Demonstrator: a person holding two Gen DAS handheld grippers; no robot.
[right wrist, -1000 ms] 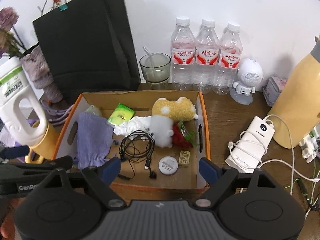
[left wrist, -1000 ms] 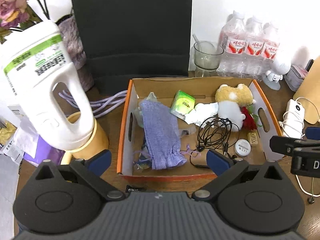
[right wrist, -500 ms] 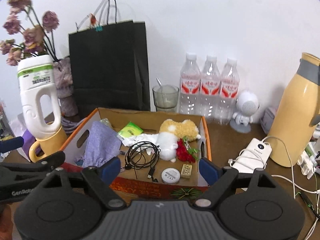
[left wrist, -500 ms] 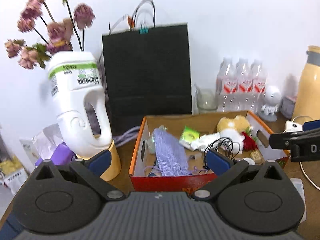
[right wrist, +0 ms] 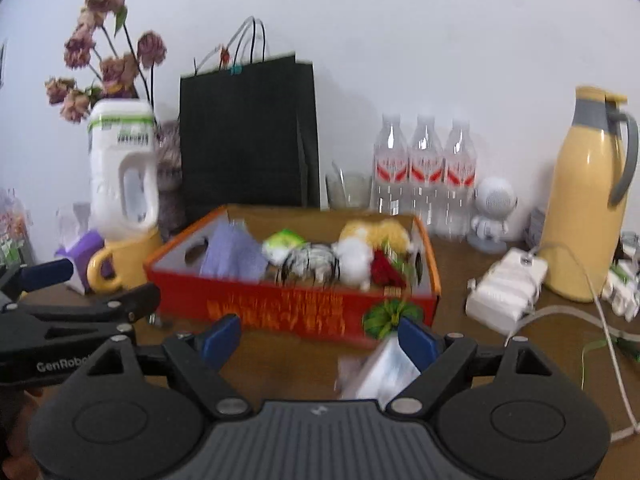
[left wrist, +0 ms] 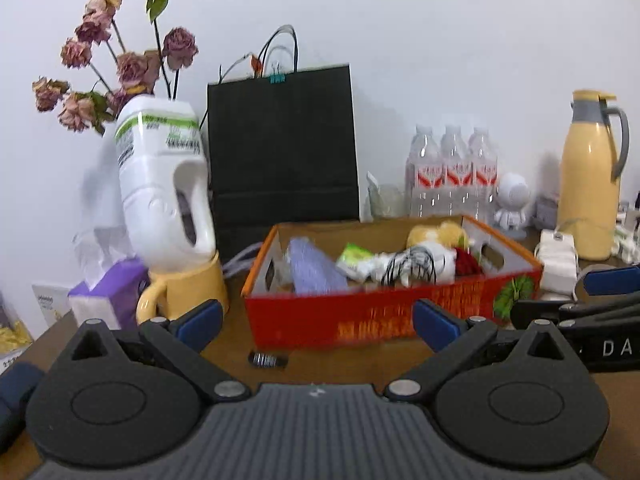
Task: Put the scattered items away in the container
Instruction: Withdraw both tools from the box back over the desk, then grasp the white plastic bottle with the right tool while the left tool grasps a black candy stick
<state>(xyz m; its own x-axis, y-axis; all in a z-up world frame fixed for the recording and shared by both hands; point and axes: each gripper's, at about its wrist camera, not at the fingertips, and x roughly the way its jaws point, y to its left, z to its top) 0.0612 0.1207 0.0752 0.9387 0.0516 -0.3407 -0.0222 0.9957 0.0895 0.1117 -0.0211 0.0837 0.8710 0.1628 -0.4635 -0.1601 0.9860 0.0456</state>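
Left wrist view: both grippers, left (left wrist: 316,322) and right (right wrist: 318,334), stand wide open and empty above the brown wooden tabletop (left wrist: 320,364). One small ribbed dark item (left wrist: 267,359), too blurred to identify, lies just before one red cardboard box (left wrist: 384,312) holding a lilac cloth pouch (left wrist: 316,272), coiled black cable (left wrist: 408,266) and plush toy (left wrist: 438,234). Behind stand three clear water bottles (left wrist: 452,172) against a white wall (left wrist: 440,40).
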